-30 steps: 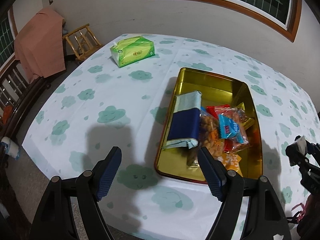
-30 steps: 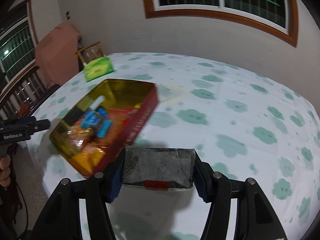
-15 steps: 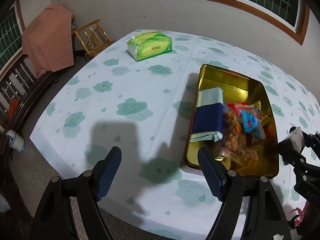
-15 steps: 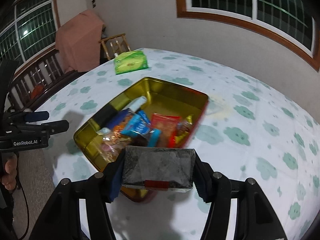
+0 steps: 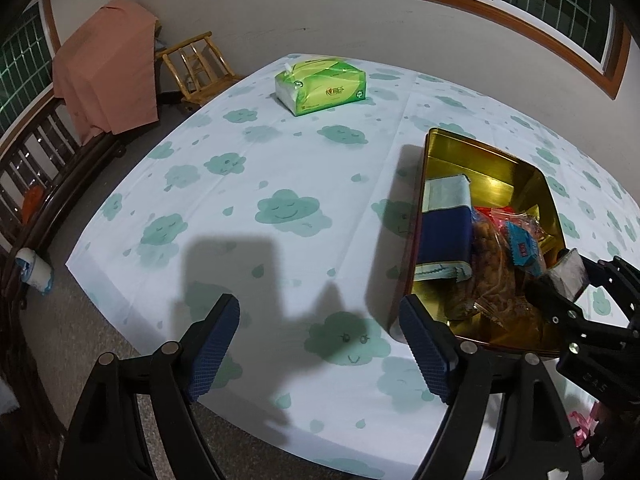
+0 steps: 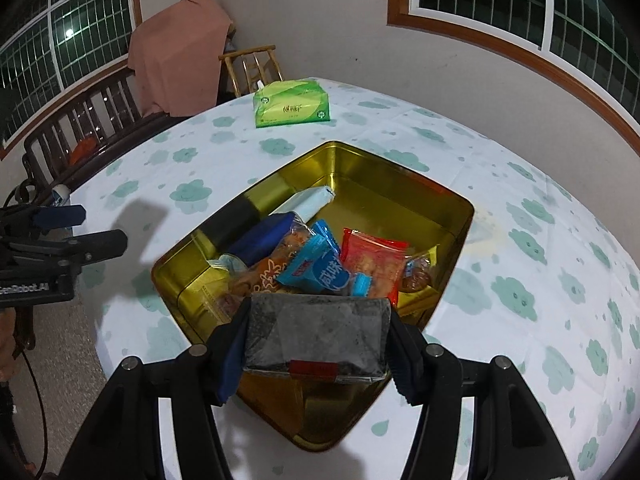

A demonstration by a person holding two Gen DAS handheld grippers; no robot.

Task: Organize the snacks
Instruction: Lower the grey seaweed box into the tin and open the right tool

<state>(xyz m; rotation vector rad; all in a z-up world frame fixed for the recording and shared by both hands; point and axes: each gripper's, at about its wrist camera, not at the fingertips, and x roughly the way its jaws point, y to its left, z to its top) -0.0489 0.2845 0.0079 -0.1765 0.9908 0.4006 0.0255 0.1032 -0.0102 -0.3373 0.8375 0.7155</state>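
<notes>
A: What are we holding on the right side?

B: Our right hand-held gripper is clamping a grey snack packet between its fingers, and we are hovering it over the near corner of the gold tin.

A: And what is sitting in the tin?

B: A navy-and-pale-blue packet is lying along its left wall, with a blue snack pouch, a red packet and a clear bag of orange snacks piling up beside it.

A: How are we keeping the left one?

B: Our left hand-held gripper is gaping wide with nothing in it, hanging above the cloud-print tabletop just left of the tin.

A: Anything else lying there?

B: A green tissue pack is resting near the far edge, well apart from the tin.
</notes>
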